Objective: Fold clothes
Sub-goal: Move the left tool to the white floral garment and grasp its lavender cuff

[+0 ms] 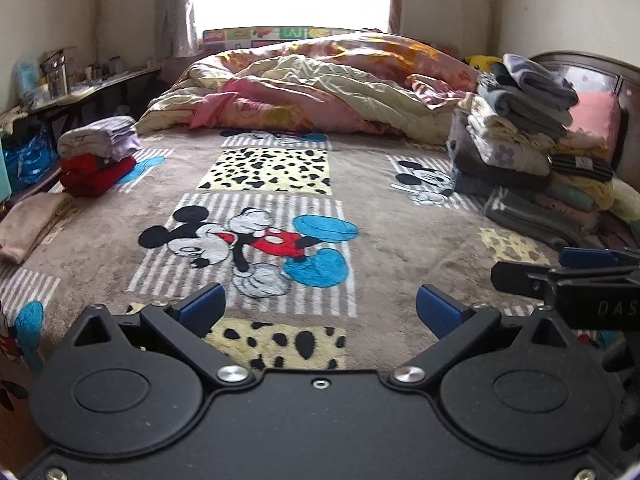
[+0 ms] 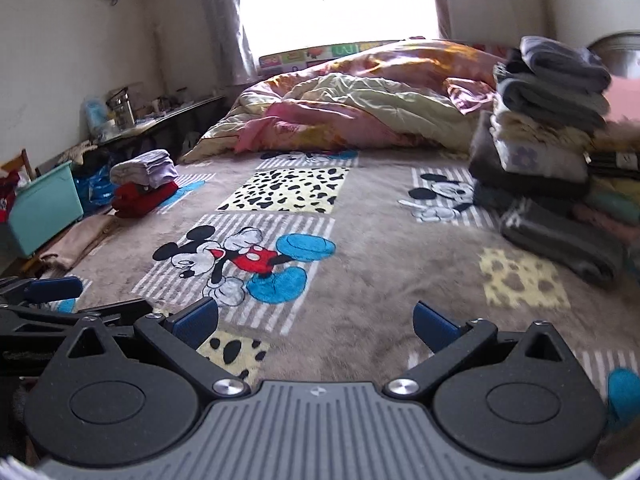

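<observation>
My left gripper is open and empty, held over the near part of a bed covered by a brown Mickey Mouse blanket. My right gripper is open and empty too, beside it on the right; it shows in the left wrist view, and the left gripper shows in the right wrist view. A tall pile of folded clothes stands at the right of the bed. A folded lilac piece on a red one sits at the left edge. A beige folded piece lies nearer.
A crumpled pink and yellow quilt fills the far end of the bed under a bright window. A cluttered dark table runs along the left wall. A teal box stands on the floor at the left. A wooden headboard rises behind the pile.
</observation>
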The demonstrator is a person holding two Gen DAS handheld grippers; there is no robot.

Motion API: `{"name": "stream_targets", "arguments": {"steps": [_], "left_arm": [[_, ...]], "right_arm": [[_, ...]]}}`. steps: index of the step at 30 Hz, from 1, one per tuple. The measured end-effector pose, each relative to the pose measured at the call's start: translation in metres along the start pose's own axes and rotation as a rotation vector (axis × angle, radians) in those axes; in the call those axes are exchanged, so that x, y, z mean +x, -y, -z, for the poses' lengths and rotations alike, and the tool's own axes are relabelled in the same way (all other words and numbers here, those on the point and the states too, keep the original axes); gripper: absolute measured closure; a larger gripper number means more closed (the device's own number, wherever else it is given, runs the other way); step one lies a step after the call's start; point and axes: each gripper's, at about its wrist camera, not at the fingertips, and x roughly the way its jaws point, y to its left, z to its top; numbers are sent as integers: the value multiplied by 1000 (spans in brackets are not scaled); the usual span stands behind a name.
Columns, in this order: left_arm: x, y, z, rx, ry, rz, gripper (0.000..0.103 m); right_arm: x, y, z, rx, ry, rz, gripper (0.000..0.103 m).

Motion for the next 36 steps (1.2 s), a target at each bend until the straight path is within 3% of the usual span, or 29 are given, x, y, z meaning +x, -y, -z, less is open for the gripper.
{"name": "stream_targets", "arguments": {"steps": [5,9,13,18,22,28,36], "left_arm": [[13,-46,2,-35,20,-66,1],[25,-97,6,-126,53,-122,1],[33,-146,13,-194,142,-142,0],[67,-187,0,-200,64,-188,0],[87,-219,-10,-211,91,-191,0],[134,-262,-39,-230,122,-184,1],[203,-305,-103,-143,239,-287,5]], "right_arm": [[35,-12,-9,24,4,-108,0],[72,-32,-12,3,9,-191,0],[112,-61,-13,-38,4,-260,0],[154,-100,-18,-113,-24,-324,0],[188,-123,-25,-182,-60,-323,0],[242,-132,-33,-175,-99,-362,0],[313,-135,-63,-101,-70,-439,0]]}}
